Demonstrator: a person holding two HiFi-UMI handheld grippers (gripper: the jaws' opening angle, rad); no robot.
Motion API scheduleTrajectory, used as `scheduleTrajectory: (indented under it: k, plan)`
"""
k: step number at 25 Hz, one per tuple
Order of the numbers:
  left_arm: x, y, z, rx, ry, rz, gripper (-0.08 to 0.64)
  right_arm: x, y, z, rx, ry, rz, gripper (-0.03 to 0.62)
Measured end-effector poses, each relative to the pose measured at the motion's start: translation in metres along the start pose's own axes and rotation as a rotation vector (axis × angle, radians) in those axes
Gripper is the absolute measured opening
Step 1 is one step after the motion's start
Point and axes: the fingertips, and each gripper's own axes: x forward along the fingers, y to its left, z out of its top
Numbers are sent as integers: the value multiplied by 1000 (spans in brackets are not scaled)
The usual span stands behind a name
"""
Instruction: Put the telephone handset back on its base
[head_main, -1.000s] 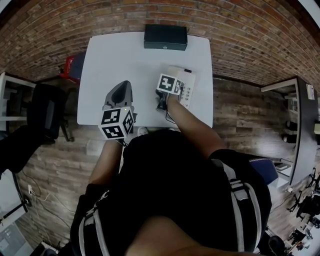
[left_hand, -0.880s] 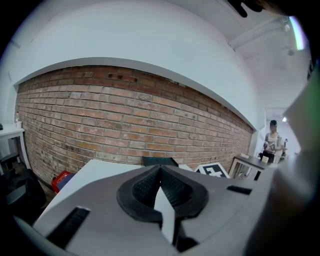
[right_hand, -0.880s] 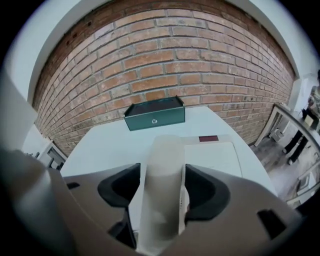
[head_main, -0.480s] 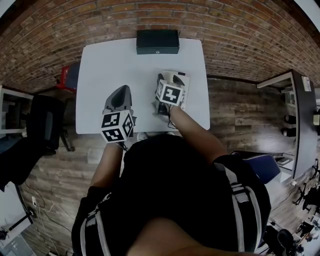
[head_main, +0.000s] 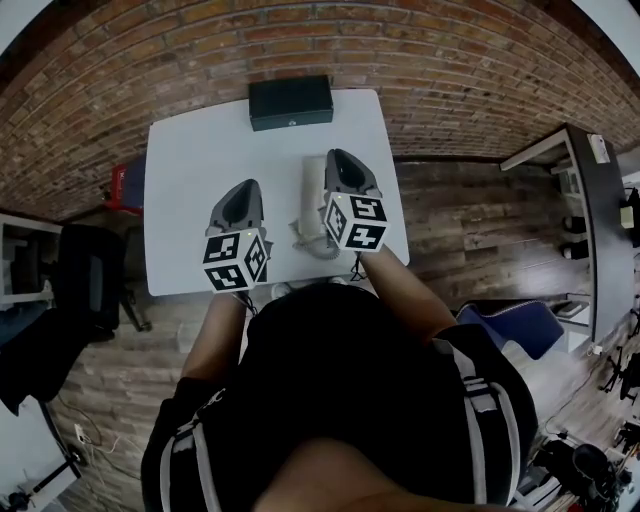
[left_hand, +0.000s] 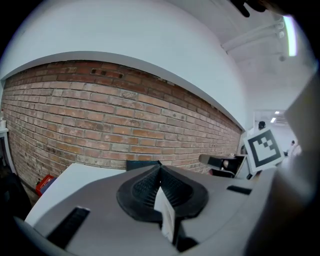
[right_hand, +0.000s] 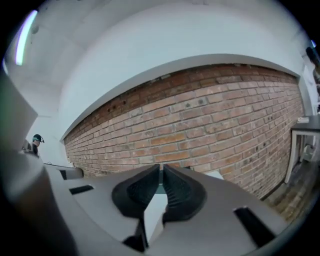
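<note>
desk (head_main: 200, 170): carries the phone at right | telephone handset (head_main: 313, 185): lies lengthwise, apparently seated; base hidden under the right tool | right tool (right_hand: 161, 167): over phone, jaws have just been closing, nearly together, nothing between, likely finished | left tool (left_hand: 160, 165): pressed together, empty, unneeded

Your left gripper (left_hand: 159, 171) points across the white table (left_hand: 80, 172) toward a brick wall (left_hand: 125, 120), its black ribbed jaws pressed together with nothing between them. A dark box (left_hand: 141, 164) sits on the table's far side at the foot of the wall, just past the jaw tips. A red object (left_hand: 45, 183) lies low at the left, beyond the table. At the right hangs your right gripper (left_hand: 210, 160), its marker cube (left_hand: 263, 147) facing you, its jaws just closing with nothing showing between them from this side. A light strip (left_hand: 289, 35) glows on the white ceiling
</note>
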Motion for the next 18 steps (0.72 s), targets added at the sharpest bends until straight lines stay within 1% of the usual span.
scheduleTrajectory:
  k: [5,7,9,11,15,18]
  plan:
    - [12,-13,7,16,1,-36,2,-30,-11,48,-106,-153,-29,0]
    - [15,-20,9,21,2,-49,2,-42,-14,63,-139,-201,-21,-2]
    - [19,-27,10,27,2,-62,2,-55,-18,75,-146,-241,6,-2]
    - [23,-35,11,33,1,-74,2,-71,-25,83,-136,-269,23,-2]
    - [26,-40,16,43,-23,-74,2,-96,-44,95,-202,-300,-17,-2]
    - [27,-42,19,49,-38,-67,2,-102,-54,95,-202,-303,-17,-2]
